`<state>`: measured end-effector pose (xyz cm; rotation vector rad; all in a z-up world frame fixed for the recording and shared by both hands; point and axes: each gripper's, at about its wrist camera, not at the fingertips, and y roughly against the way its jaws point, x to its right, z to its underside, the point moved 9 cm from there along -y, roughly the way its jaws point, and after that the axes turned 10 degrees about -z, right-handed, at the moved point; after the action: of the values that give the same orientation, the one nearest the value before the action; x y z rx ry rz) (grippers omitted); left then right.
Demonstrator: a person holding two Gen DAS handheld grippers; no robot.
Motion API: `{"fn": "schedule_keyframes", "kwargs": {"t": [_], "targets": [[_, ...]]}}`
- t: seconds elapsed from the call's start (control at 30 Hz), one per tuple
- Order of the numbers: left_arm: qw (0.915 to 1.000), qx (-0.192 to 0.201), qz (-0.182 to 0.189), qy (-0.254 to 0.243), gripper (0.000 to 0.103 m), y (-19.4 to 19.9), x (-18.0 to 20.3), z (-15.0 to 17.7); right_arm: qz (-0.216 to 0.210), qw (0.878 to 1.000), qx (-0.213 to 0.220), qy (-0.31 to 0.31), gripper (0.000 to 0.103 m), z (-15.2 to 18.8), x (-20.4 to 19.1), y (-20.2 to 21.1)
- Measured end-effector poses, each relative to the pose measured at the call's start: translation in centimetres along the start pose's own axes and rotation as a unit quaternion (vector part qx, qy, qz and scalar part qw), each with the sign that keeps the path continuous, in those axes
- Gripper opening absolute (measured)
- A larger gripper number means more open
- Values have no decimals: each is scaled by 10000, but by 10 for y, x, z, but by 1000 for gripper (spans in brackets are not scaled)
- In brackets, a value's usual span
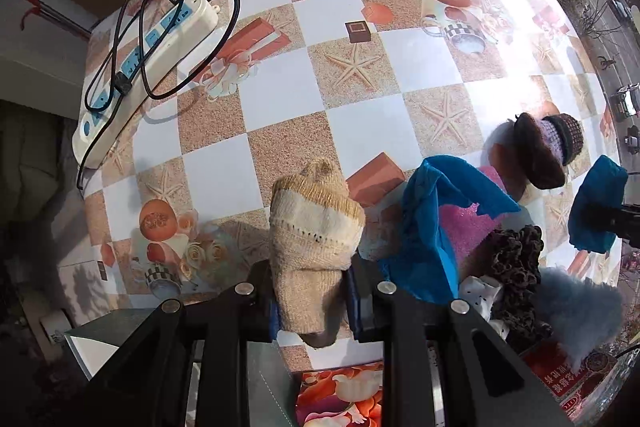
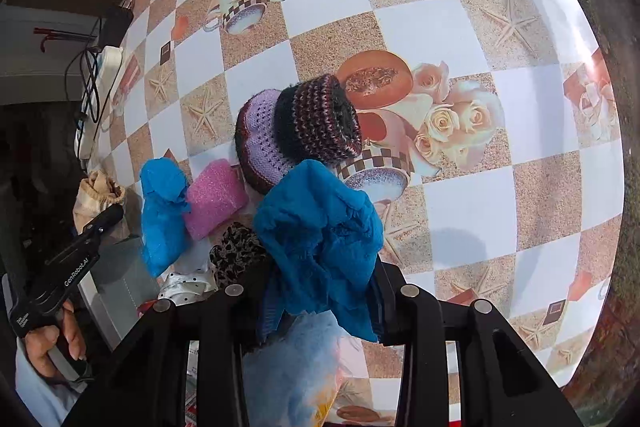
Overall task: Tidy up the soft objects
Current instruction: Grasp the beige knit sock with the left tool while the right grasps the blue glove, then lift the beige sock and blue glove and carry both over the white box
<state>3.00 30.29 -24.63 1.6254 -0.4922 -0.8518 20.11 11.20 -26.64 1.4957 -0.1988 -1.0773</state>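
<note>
Checkered table (image 1: pixel 360 7) with starfish print, soft things heaped at its near edge.
Lower centre of the left view, the left gripper (image 1: pixel 310 301) clamps a beige sock (image 1: pixel 316 227); lower centre of the right view, the right gripper (image 2: pixel 320 303) pinches a blue cloth (image 2: pixel 320 239).

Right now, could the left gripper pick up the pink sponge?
Probably not yet. The left gripper is already shut on a beige sock, so its jaws are full. The pink sponge also lies partly under a blue cloth.
</note>
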Motion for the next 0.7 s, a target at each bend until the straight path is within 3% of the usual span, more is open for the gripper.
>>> {"fn": "schedule_keyframes", "kwargs": {"t": [0.37, 0.7], "targets": [[9967, 681, 69, 440, 27, 67, -13, 19, 202, 9948, 635, 769, 38, 5, -52, 49], [9932, 1110, 89, 331, 27, 116, -8, 55, 218, 9873, 1044, 1173, 38, 34, -93, 76]]}}
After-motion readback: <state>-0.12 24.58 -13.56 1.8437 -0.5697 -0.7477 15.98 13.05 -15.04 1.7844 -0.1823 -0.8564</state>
